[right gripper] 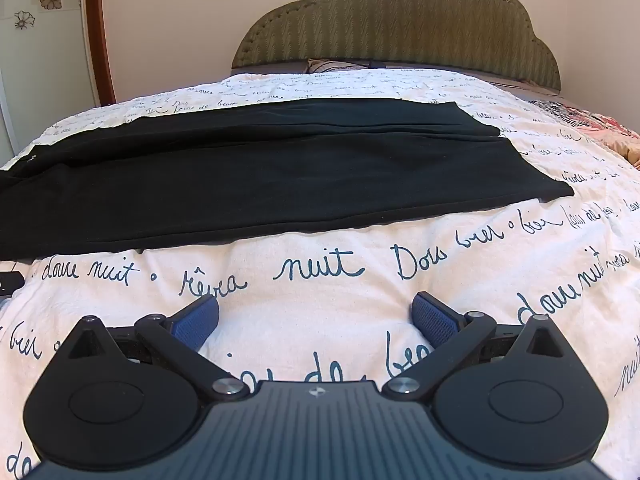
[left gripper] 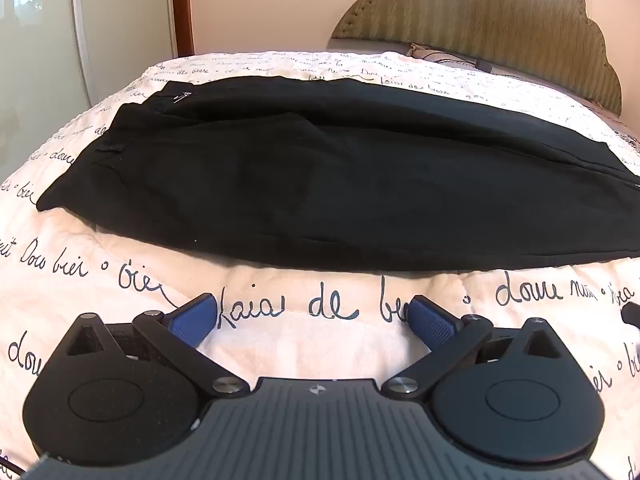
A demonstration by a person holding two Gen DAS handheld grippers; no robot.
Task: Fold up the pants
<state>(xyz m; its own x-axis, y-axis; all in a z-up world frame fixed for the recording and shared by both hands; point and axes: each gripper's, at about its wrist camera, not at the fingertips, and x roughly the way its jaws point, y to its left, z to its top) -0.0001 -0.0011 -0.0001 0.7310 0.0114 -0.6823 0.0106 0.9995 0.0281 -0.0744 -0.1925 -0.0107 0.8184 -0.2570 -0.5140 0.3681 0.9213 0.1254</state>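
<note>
Black pants (left gripper: 320, 176) lie flat across the bed, waistband with a zipper pull at the left, legs running right. In the right wrist view the pants (right gripper: 260, 176) show their leg ends at the right, the far leg reaching a little less far. My left gripper (left gripper: 314, 314) is open and empty, hovering over the cover short of the pants' near edge. My right gripper (right gripper: 316, 314) is open and empty, also short of the near edge, nearer the leg end.
The bed has a white cover (left gripper: 304, 344) with dark handwriting print, also seen in the right wrist view (right gripper: 320, 280). A padded olive headboard (right gripper: 396, 20) stands at the back. A patterned pillow (right gripper: 592, 120) lies far right. A wardrobe (left gripper: 36, 40) stands at left.
</note>
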